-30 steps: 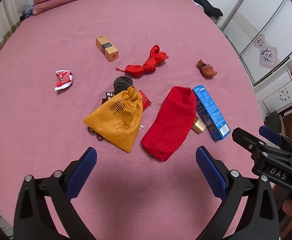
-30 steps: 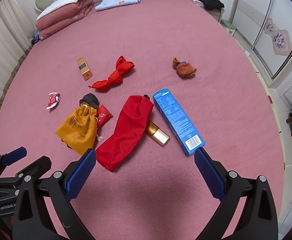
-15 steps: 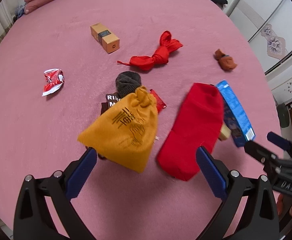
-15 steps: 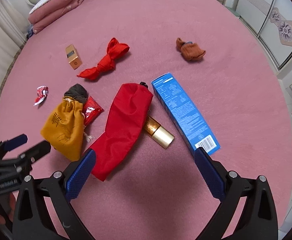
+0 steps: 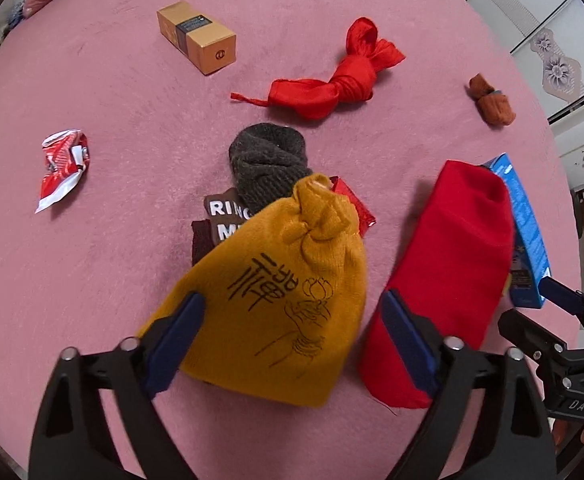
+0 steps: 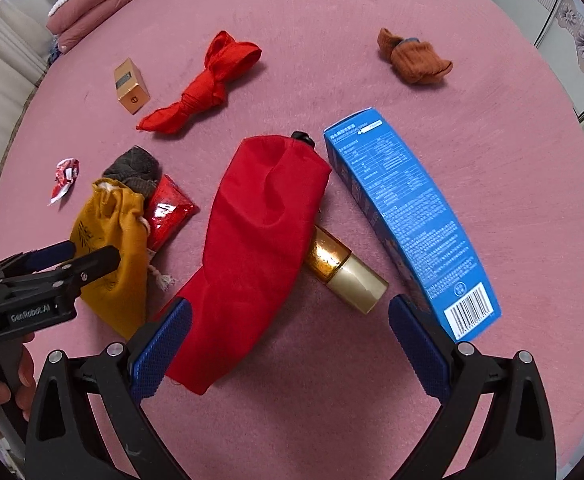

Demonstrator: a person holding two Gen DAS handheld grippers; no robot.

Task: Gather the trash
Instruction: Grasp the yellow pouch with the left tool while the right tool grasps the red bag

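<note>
My left gripper (image 5: 292, 332) is spread wide over the yellow drawstring pouch (image 5: 275, 304), lower middle of frame, nothing gripped. My right gripper (image 6: 287, 344) is released too, over the red cloth bag (image 6: 255, 248). The crumpled red wrapper (image 5: 63, 164) lies alone at left on the pink bed (image 5: 103, 260).
</note>
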